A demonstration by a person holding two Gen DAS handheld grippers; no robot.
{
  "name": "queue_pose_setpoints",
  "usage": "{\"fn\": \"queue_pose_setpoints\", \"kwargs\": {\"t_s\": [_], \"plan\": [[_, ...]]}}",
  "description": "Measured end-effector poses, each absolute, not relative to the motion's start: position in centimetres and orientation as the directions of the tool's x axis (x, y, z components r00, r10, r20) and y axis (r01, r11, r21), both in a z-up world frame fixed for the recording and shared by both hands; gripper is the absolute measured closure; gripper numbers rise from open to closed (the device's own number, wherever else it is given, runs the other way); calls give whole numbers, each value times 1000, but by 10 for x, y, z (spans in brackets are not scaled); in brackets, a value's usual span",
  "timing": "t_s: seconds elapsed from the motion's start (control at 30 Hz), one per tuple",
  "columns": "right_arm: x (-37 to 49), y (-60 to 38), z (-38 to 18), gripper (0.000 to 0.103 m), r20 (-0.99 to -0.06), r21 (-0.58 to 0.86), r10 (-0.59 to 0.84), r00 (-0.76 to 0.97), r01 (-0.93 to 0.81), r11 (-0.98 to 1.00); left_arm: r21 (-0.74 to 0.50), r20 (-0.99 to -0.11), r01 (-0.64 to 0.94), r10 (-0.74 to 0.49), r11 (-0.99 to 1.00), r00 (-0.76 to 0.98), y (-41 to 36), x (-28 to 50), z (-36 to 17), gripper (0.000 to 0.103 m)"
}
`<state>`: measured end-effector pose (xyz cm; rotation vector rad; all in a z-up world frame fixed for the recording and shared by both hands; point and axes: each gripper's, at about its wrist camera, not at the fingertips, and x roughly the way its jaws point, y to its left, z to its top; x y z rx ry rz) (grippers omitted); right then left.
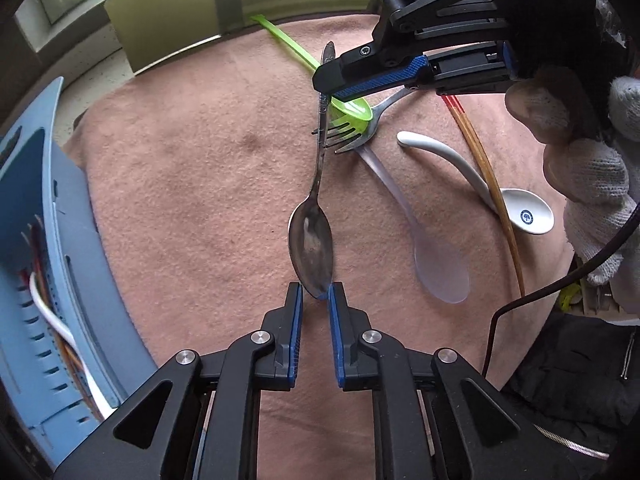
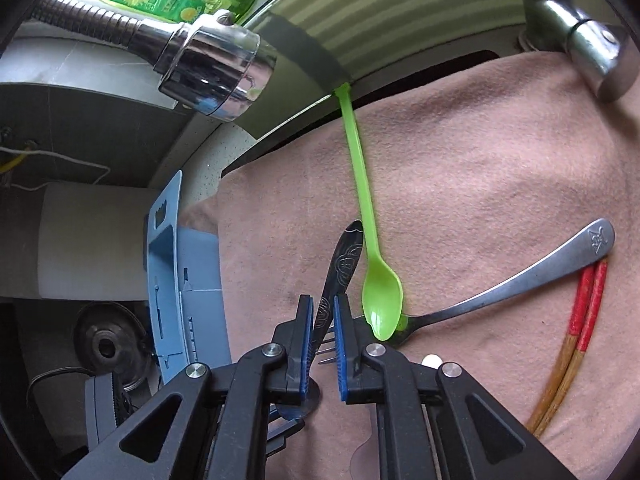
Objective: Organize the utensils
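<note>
— Both claws are clamped on one metal spoon (image 1: 316, 200): the left gripper (image 1: 315, 294) is closed on the tip of its bowl, and the right gripper (image 2: 323, 316) is pinched onto its engraved handle. Can it be said how far the sorting has got?

— Only partly. The spoon is held up between the two grippers, above the pink cloth (image 1: 192, 184). In the blue holder (image 1: 52, 264) at the left edge, some thin sticks and something white are already seen standing, so a first share of the work is judged done.

— And what is left on the cloth?

— A good deal. A green plastic spoon (image 2: 362, 224) is lying with its bowl on a metal fork (image 2: 516, 276). Beside them are found a white ceramic spoon (image 1: 476, 176), a clear plastic spoon (image 1: 424, 240) and a pair of red-tipped chopsticks (image 2: 576, 344).

— So the task is rated early to middling?

— Yes. One spoon is in hand and not yet put in the holder; five more items are still to be moved, as far as can be seen.
</note>
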<state>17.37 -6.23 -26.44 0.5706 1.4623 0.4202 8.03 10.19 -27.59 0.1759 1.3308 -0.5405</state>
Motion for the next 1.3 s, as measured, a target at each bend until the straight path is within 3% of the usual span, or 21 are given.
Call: {"fn": "queue_pose_setpoints", "kwargs": {"t_s": [0.3, 0.7, 0.97, 1.3], "plan": [[179, -63, -259, 80, -784, 618, 615, 87, 13, 786, -151, -953, 456, -252, 877, 169, 102, 78, -258, 87], [181, -47, -281, 77, -779, 627, 627, 19, 14, 779, -166, -954, 470, -262, 867, 145, 90, 90, -269, 87], [172, -25, -271, 77, -723, 691, 691, -4, -35, 722, -175, -955, 461, -264, 870, 135, 99, 91, -275, 87], [181, -37, -275, 77, -811, 580, 583, 52, -69, 812, -171, -953, 438, -261, 883, 154, 111, 91, -271, 87]]}}
